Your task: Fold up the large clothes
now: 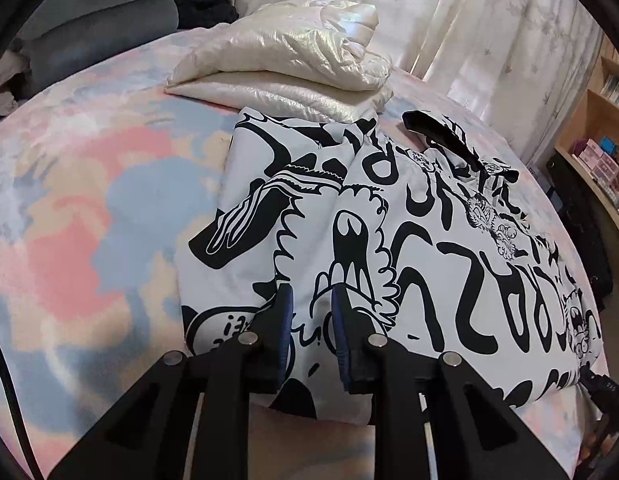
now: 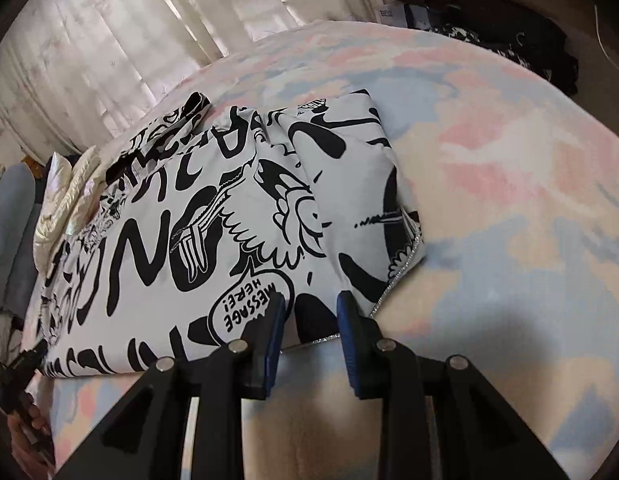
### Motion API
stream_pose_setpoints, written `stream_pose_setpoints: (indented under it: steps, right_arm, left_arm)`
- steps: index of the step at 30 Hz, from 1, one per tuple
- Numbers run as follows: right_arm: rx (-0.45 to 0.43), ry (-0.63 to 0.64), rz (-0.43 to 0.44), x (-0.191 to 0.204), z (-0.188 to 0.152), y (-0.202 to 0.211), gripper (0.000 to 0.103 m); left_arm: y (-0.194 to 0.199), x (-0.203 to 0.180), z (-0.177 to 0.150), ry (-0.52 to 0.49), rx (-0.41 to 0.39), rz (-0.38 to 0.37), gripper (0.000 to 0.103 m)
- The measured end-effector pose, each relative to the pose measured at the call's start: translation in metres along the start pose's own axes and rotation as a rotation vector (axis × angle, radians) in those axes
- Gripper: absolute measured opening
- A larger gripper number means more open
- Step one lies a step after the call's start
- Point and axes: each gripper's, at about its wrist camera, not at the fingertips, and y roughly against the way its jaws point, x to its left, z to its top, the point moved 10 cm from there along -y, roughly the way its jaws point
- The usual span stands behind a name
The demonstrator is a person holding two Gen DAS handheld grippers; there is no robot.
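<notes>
Black arms and blue pads of the left claw point(image 1: 311, 312) are seen nearest, with the pads spread apart and nothing pinched between them. The right claw point(image 2: 309, 316) is spread the same way, and it is also empty. Both claws are held just above the near edge of a white jacket with black cartoon drawings point(image 1: 389, 220), which is laid on a bed with a pink and blue blanket point(image 1: 69, 220). The jacket looks partly folded: its sides seem to be turned in, so a long block shape is made, and a zipper edge point(image 2: 397, 276) is shown at its near right corner. It is judged that the side folds are done and the end fold is not yet made. For the next move, the near edge must be pinched by both claws, one at each corner, and lifted over toward the far end, evenly, so the puffy cloth is not bunched. A shiny cream coat point(image 1: 293, 56) is stacked folded at the far side, touching the jacket. Wooden shelves point(image 1: 601, 136) are seen far right, with small boxes kept on them; what is inside cannot be told.
</notes>
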Motion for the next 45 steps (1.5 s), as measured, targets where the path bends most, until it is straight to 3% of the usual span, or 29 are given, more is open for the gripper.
stream_pose_setpoints:
  steps: [3, 6, 8, 11, 14, 17, 20, 25, 29, 35, 40, 45]
  right_arm:
    - [0.017, -0.018, 0.012, 0.000, 0.000, 0.000, 0.031]
    - [0.053, -0.024, 0.039, 0.005, -0.002, 0.000, 0.044]
    - [0.088, -0.002, 0.023, 0.010, -0.003, -0.002, 0.050]
    - [0.173, 0.064, -0.030, 0.019, -0.007, -0.006, 0.056]
    - [0.281, 0.125, -0.095, 0.025, -0.005, -0.011, 0.056]
    - [0.382, 0.144, -0.114, 0.033, 0.003, -0.016, 0.056]
    - [0.409, 0.164, -0.090, 0.049, 0.022, -0.018, 0.056]
    - [0.341, 0.259, -0.075, 0.095, 0.082, -0.030, 0.056]
    - [0.288, 0.263, -0.021, 0.136, 0.139, -0.060, 0.056]
    - [0.111, 0.276, 0.082, 0.197, 0.231, -0.108, 0.056]
    - [0.065, 0.266, 0.112, 0.243, 0.276, -0.166, 0.034]
    - [0.059, 0.288, 0.128, 0.278, 0.293, -0.215, 0.031]
  left_arm:
    - [-0.001, -0.004, -0.001, -0.017, 0.022, -0.001, 0.022]
    - [-0.003, -0.017, -0.002, -0.080, 0.055, -0.011, 0.043]
    - [-0.006, -0.032, -0.004, -0.173, 0.095, -0.010, 0.066]
    - [-0.011, -0.053, -0.011, -0.362, 0.167, 0.052, 0.078]
    - [-0.011, -0.069, -0.008, -0.491, 0.200, 0.068, 0.078]
    - [-0.007, -0.083, 0.011, -0.524, 0.214, 0.045, 0.078]
    - [-0.007, -0.098, 0.044, -0.550, 0.203, 0.042, 0.078]
    - [-0.029, -0.134, 0.120, -0.595, 0.155, 0.075, 0.078]
    - [-0.066, -0.161, 0.182, -0.575, 0.132, 0.103, 0.078]
    - [-0.137, -0.202, 0.257, -0.532, 0.090, 0.176, 0.078]
    - [-0.193, -0.238, 0.287, -0.501, 0.071, 0.167, 0.078]
    - [-0.240, -0.255, 0.287, -0.513, 0.064, 0.189, 0.078]
